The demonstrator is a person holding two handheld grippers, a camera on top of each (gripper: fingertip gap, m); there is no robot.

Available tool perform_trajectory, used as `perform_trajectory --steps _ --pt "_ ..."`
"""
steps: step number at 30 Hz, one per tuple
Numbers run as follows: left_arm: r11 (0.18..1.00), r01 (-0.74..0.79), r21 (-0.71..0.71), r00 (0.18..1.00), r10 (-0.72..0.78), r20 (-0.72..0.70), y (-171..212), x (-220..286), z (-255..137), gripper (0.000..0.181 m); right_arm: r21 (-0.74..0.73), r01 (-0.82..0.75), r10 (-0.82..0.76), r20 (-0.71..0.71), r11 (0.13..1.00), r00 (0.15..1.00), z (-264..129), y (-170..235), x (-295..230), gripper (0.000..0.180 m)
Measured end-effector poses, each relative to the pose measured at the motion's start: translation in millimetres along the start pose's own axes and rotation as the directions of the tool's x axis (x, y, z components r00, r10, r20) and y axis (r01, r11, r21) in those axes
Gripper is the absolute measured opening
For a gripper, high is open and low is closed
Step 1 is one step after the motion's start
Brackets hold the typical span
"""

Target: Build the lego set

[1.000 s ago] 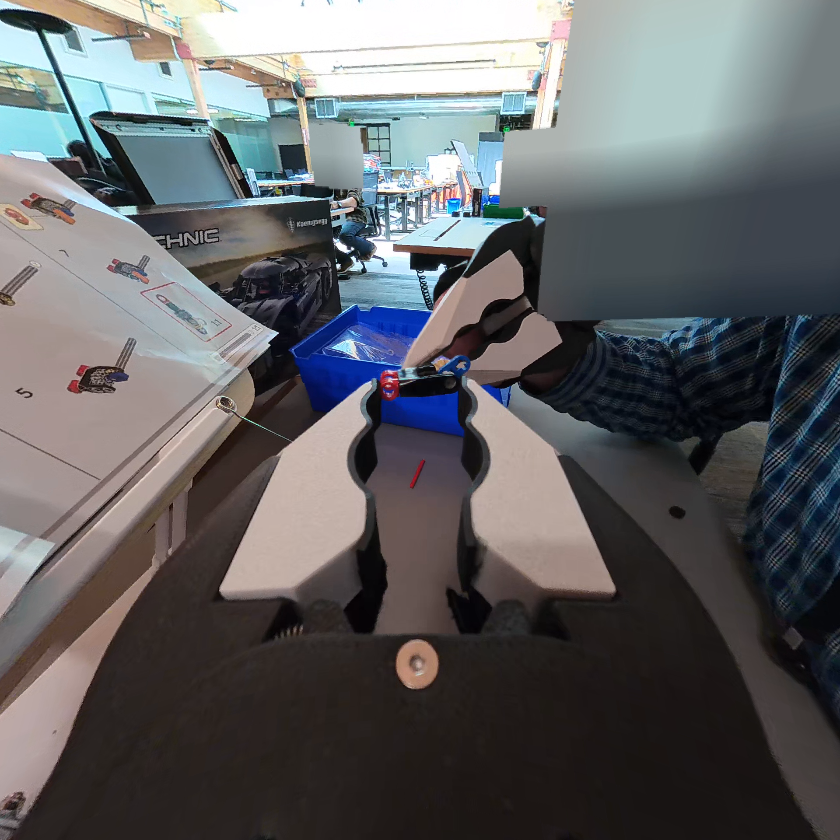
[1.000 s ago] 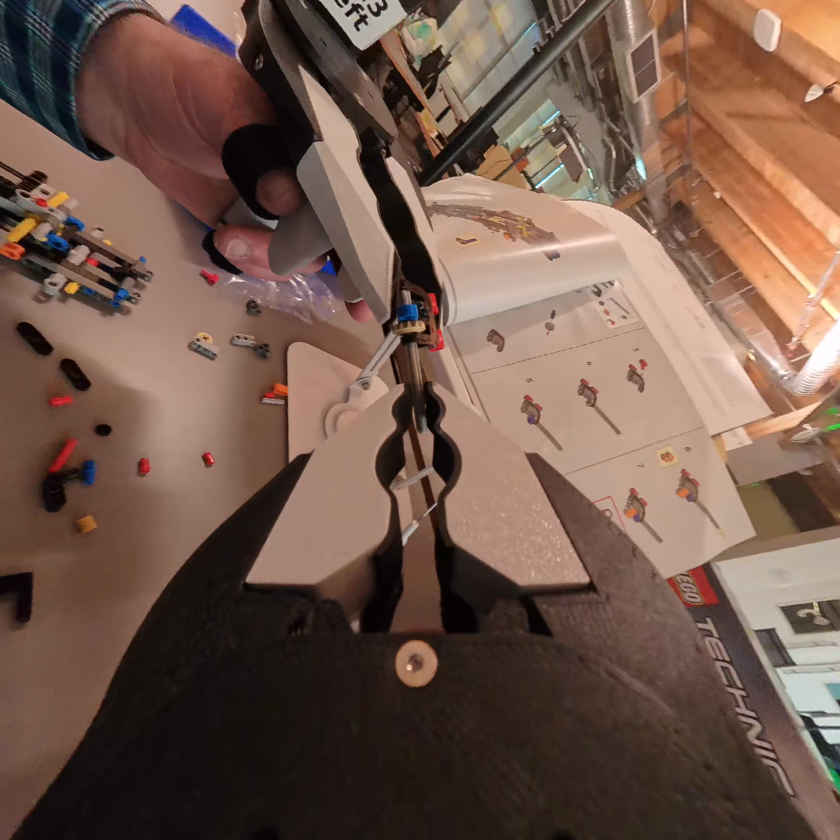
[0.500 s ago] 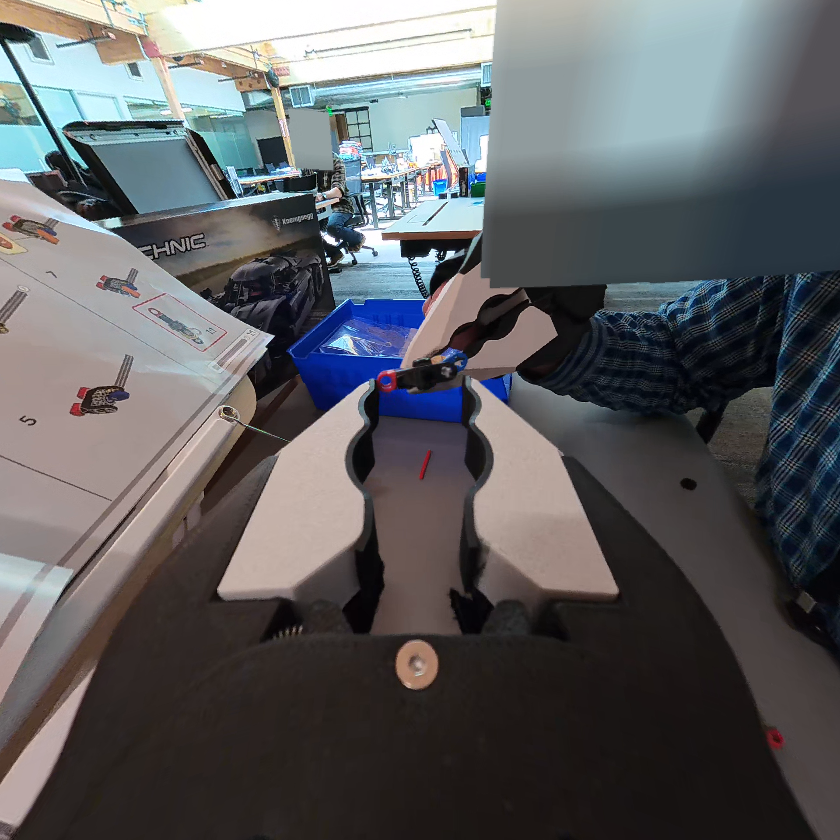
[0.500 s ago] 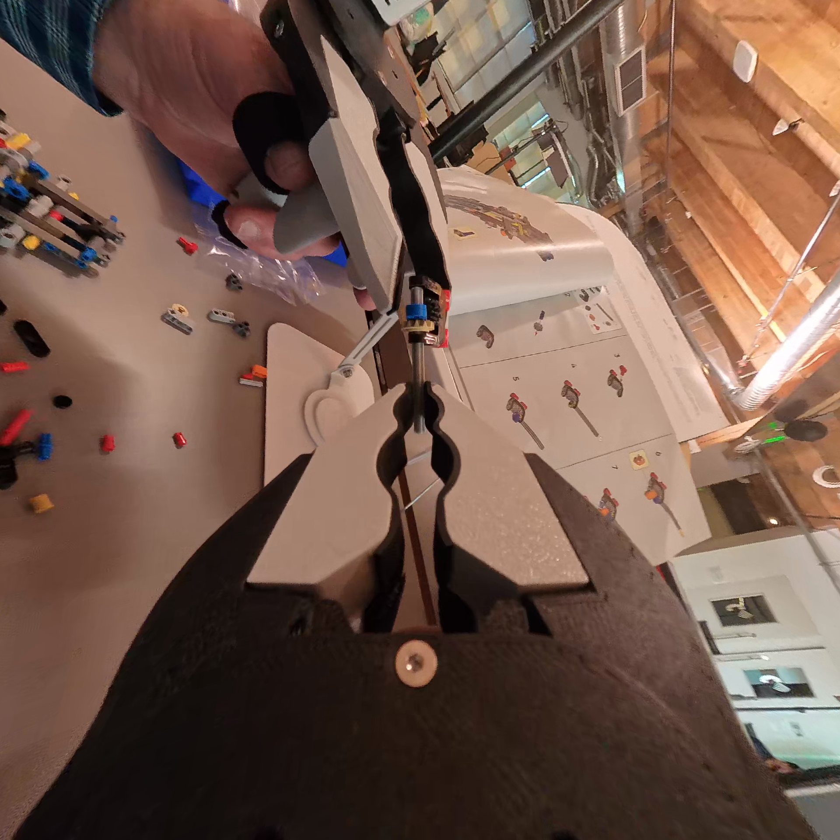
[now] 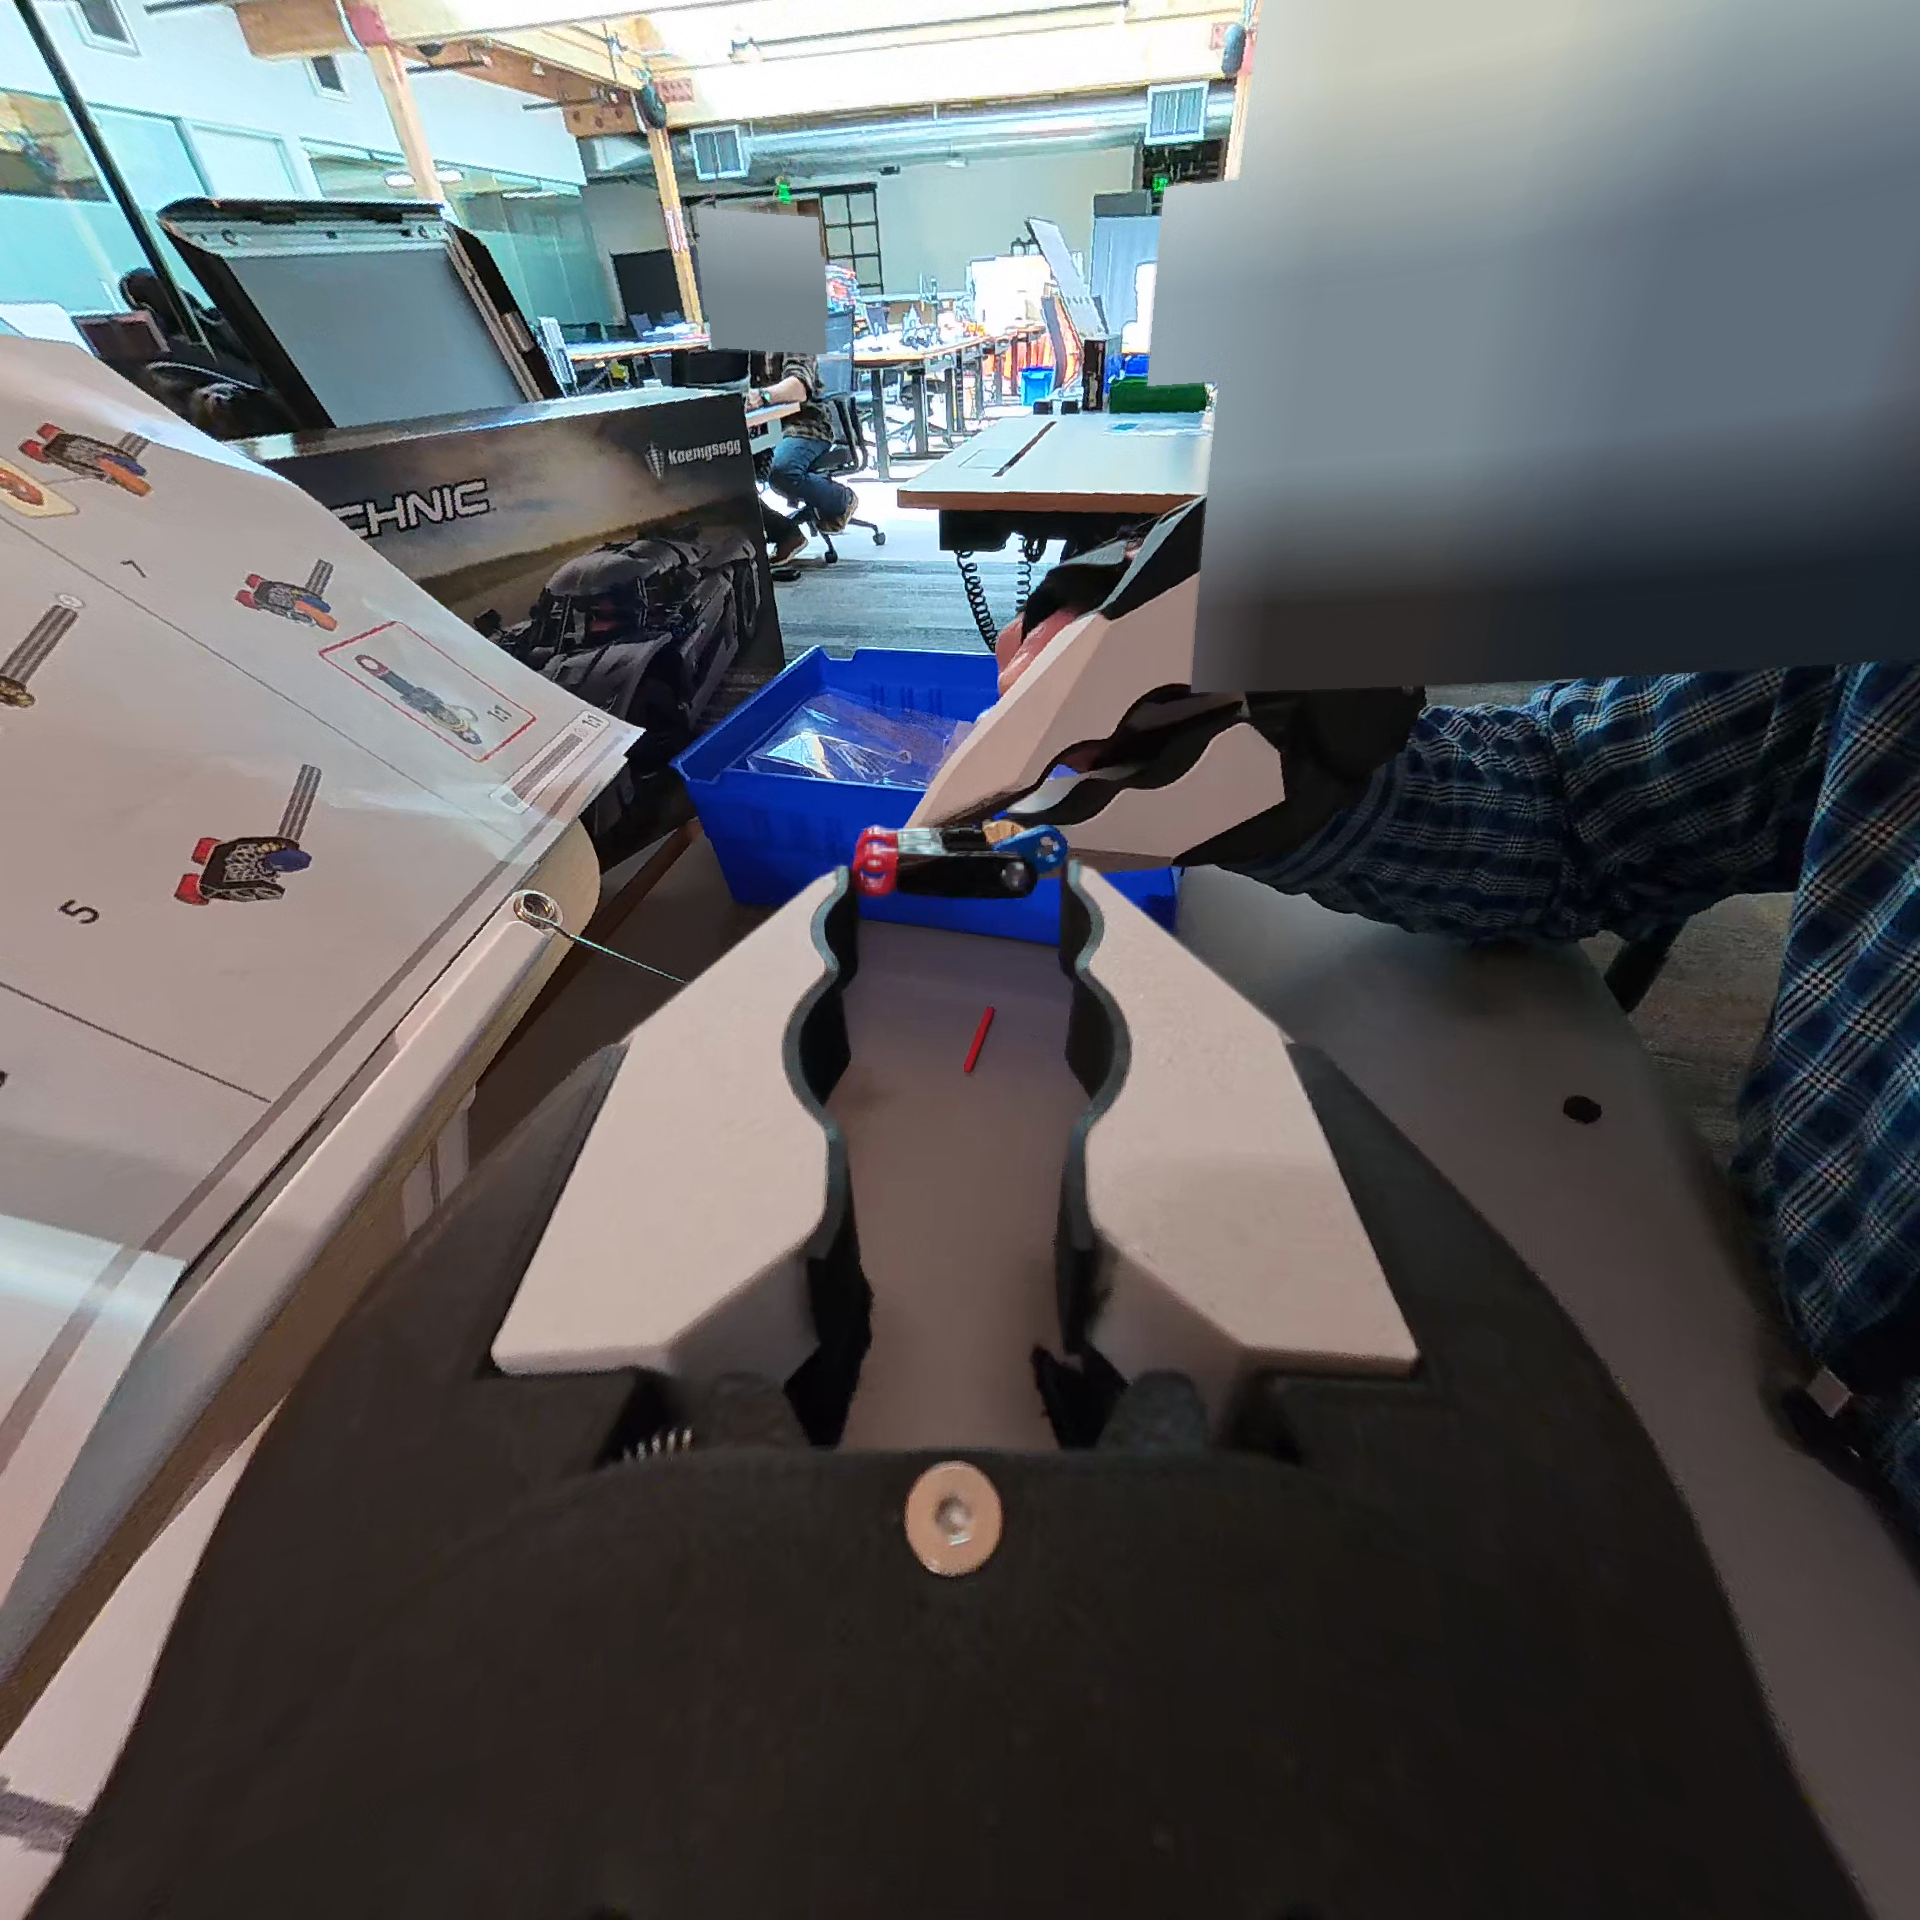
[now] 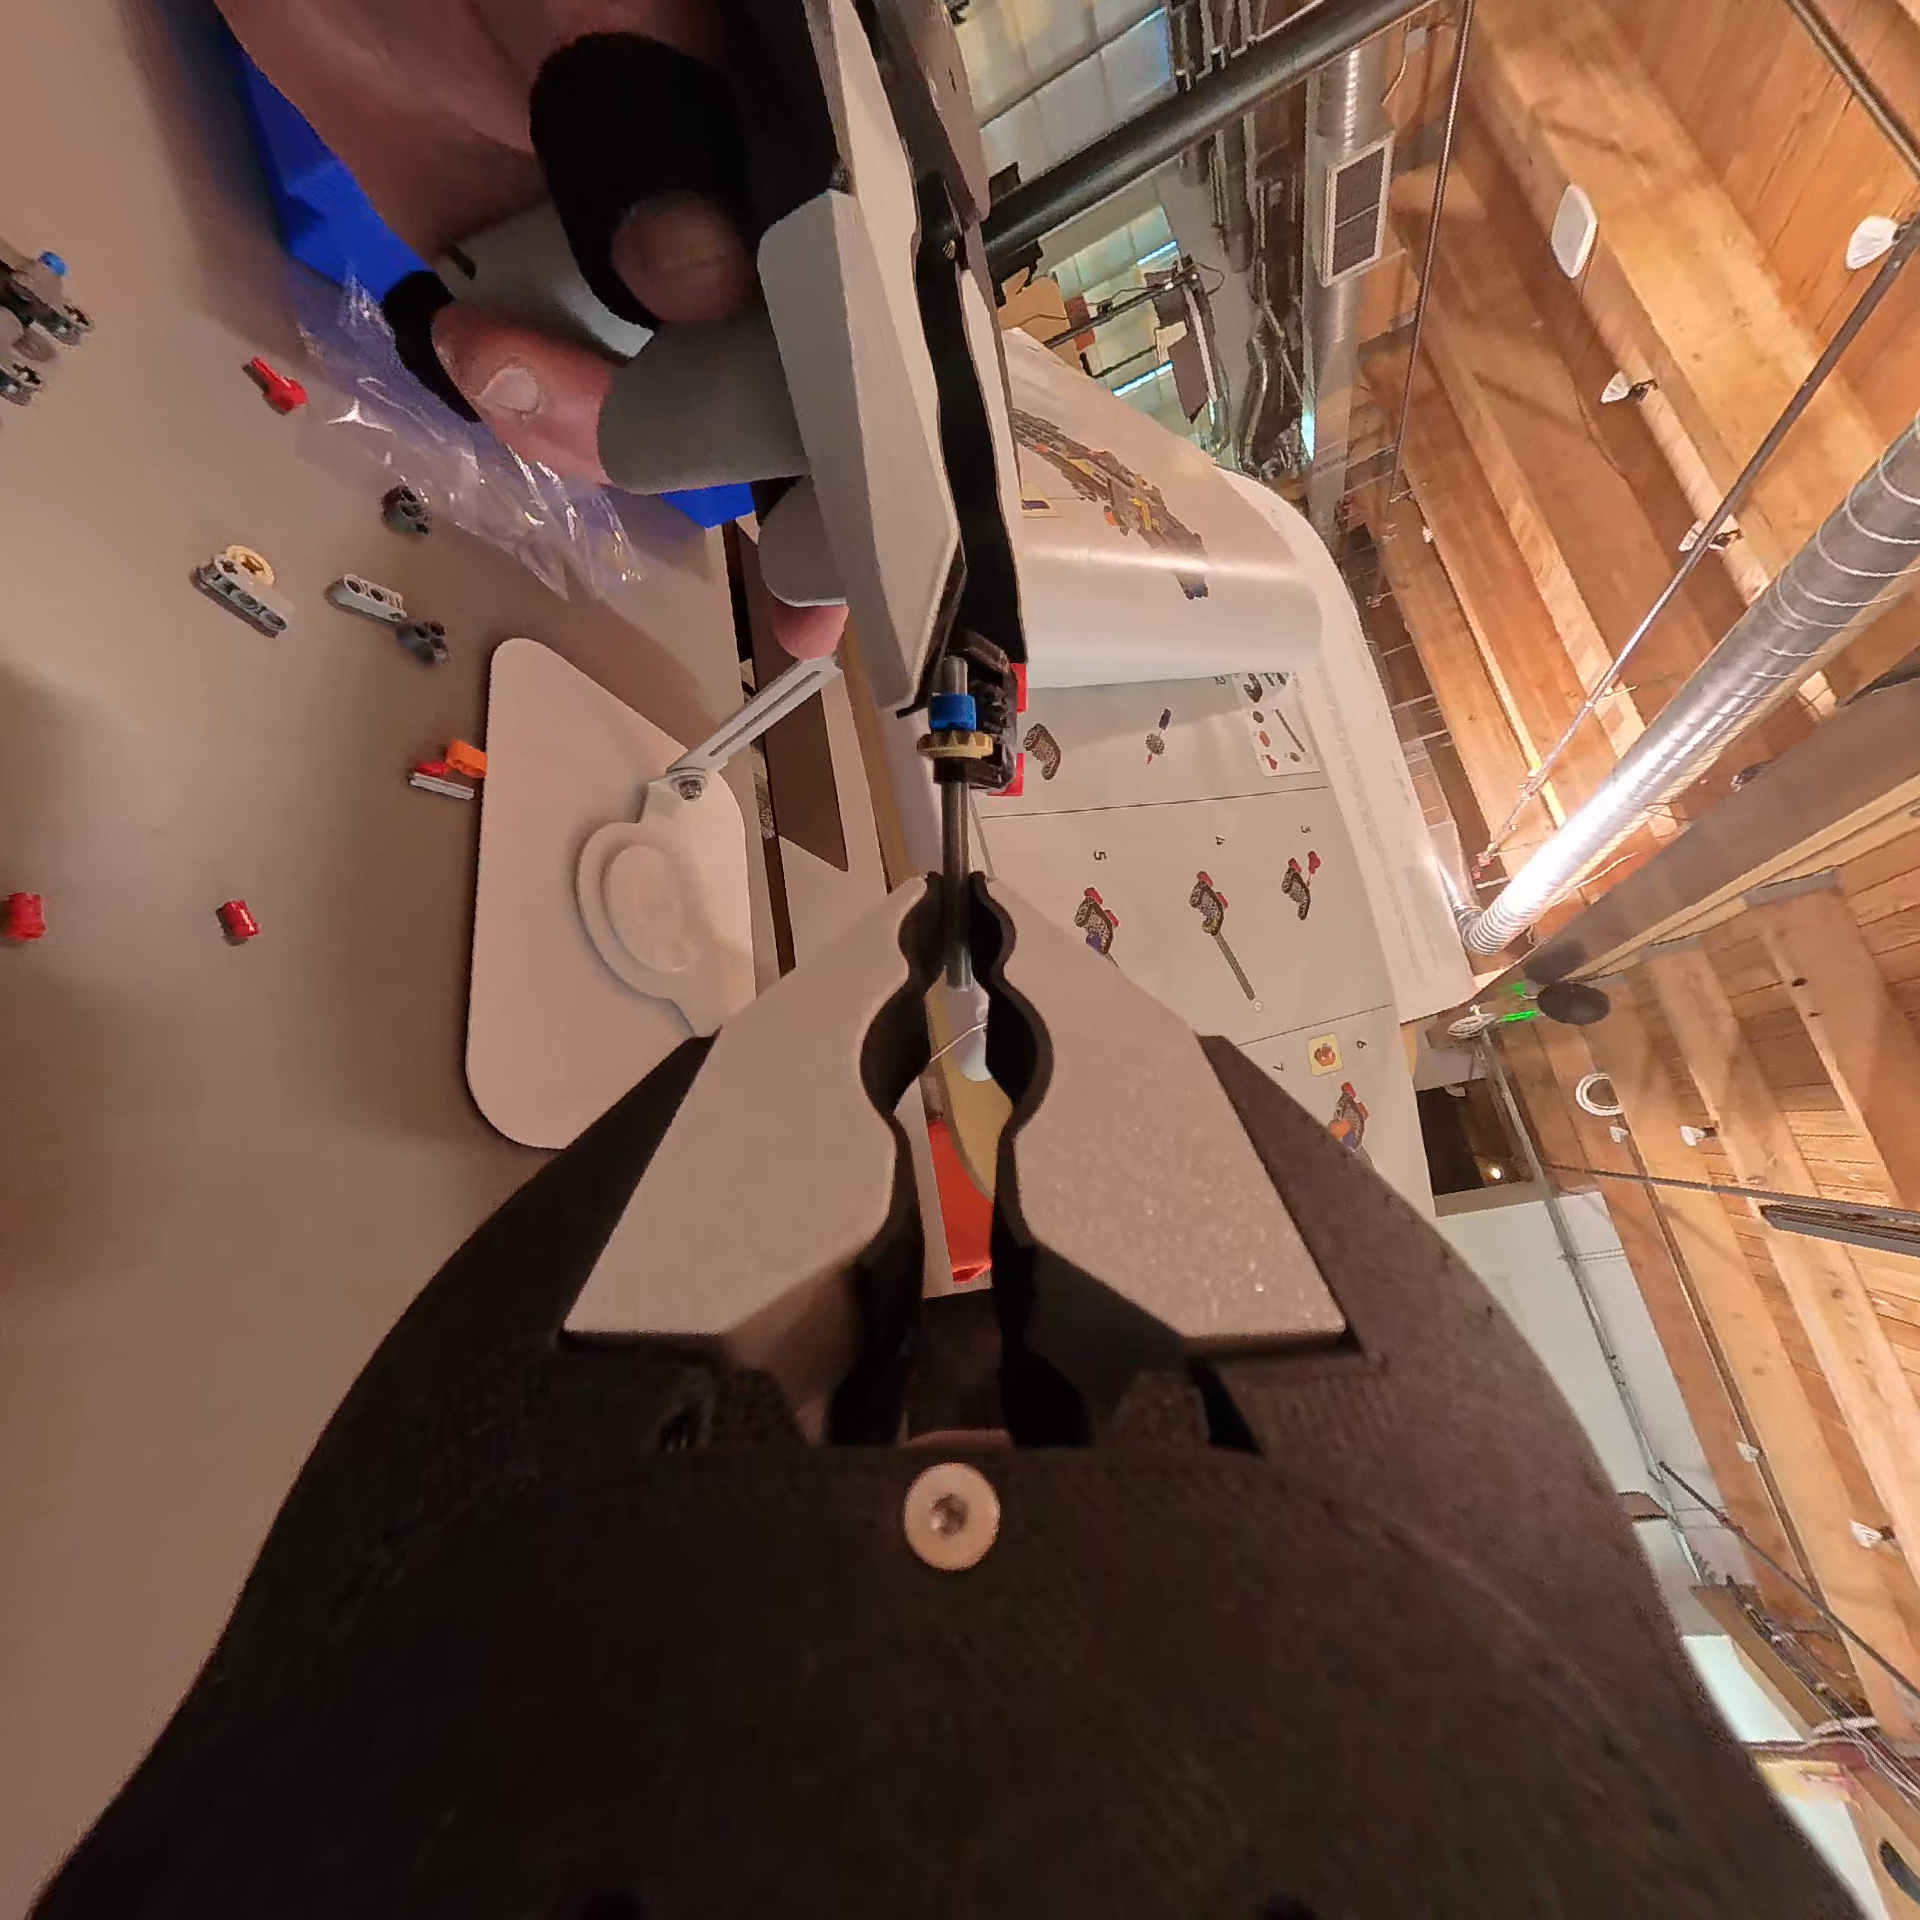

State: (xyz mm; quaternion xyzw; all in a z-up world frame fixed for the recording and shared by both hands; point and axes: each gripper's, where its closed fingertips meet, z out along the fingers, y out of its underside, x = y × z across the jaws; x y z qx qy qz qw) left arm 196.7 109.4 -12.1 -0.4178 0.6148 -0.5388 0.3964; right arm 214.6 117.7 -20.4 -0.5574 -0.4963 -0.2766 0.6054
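My left gripper [image 5: 958, 896] is shut on a small lego assembly [image 5: 966, 868], a black beam with red pins at one end and a blue piece at the other, held above the table. My right gripper [image 6: 953, 894] is shut on a grey axle [image 6: 954, 831]. The axle runs into the assembly's blue bush and tan gear [image 6: 951, 727]. In the left wrist view the right gripper [image 5: 987, 816] comes in from the right, its tips at the assembly. In the right wrist view the left gripper's fingers [image 6: 883, 436] hang from above, gripped by a hand [image 6: 499, 364].
The open instruction booklet [image 5: 260, 779] stands on a stand at left, with the set's box [image 5: 582, 540] and a blue bin [image 5: 810, 831] behind. A red axle [image 5: 978, 1039] lies on the table. Loose parts [image 6: 239, 592], a plastic bag [image 6: 468, 468] and a white base plate [image 6: 561, 883] lie below. A plaid sleeve [image 5: 1558, 790] is at right. My left and right fingertips are right by each other.
Both grippers keep their hold. The right gripper has rolled and drawn closer to the left one, so the table parts have slid left in its view. The left view has shifted slightly.
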Motion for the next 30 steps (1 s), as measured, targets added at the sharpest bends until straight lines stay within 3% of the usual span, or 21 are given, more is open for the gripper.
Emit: perform_trajectory --steps 18,24,30 --pt "1.000 -0.008 0.023 1.000 0.007 0.017 -1.7 -4.9 -1.2 0.033 0.014 -0.022 0.022 0.014 1.000 1.000 -1.7 0.2 2.0 0.000" --pt "0.999 -0.006 0.042 1.000 0.006 0.009 -1.2 -2.0 -1.6 0.019 0.016 -0.017 0.016 0.024 1.000 1.000 -2.0 0.4 1.6 0.000" --pt "0.999 0.000 0.046 1.000 -0.001 0.013 -0.9 -3.3 -2.2 0.028 0.022 -0.012 0.011 0.041 1.000 0.999 -2.5 0.2 -0.4 0.000"
